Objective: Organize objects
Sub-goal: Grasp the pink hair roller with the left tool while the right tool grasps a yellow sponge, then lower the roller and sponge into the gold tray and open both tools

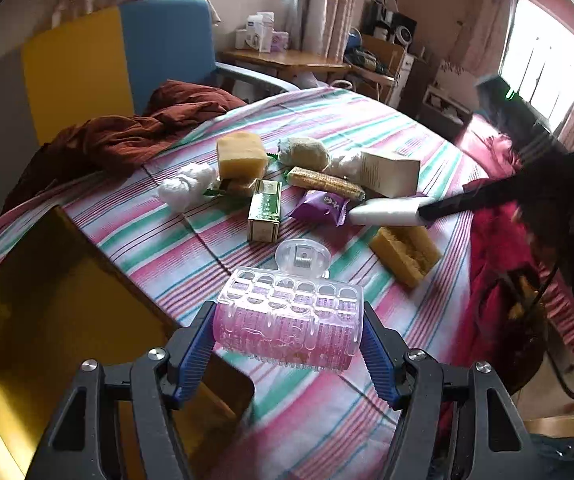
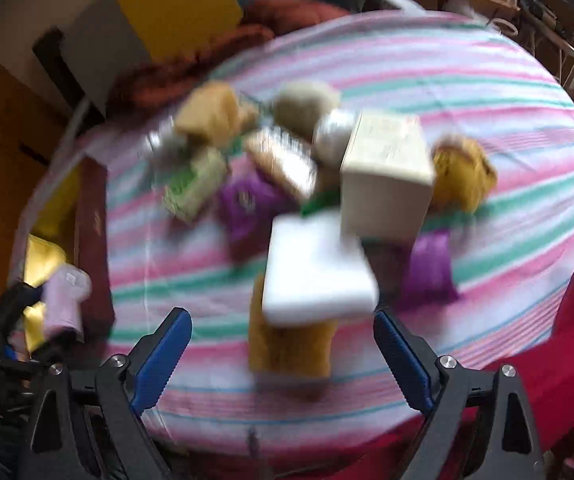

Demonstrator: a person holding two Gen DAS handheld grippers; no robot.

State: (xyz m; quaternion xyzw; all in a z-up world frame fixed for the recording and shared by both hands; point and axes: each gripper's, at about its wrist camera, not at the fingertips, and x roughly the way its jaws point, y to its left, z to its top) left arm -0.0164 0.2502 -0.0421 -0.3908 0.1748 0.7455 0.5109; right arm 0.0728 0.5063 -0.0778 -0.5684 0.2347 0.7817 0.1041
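Blue-padded fingers of the left gripper clamp a pink hair roller by its two ends, jaws about half spread, with its clear clip pointing away from the camera, above the striped bedspread and just beside a dark box with a gold lining at the left edge of the bed. In the right wrist view the right gripper stands nearly at full spread, its blue pads on either side of a white block but clear of it, nothing pressed between them; motion blur softens everything there. Under that block lies a yellow sponge. Beyond, the pile waits unsorted: a green carton, a purple packet, a wrapped snack bar, a second yellow sponge, a beige box, balls of white wrapping and a pale lump, with a rust-coloured cloth bunched at the far side. Judging by the heap on the bed and the single roller in transit toward the box, the sorting appears to be at an early stage, with nearly every item yet to be moved; what the box already holds cannot be made out.
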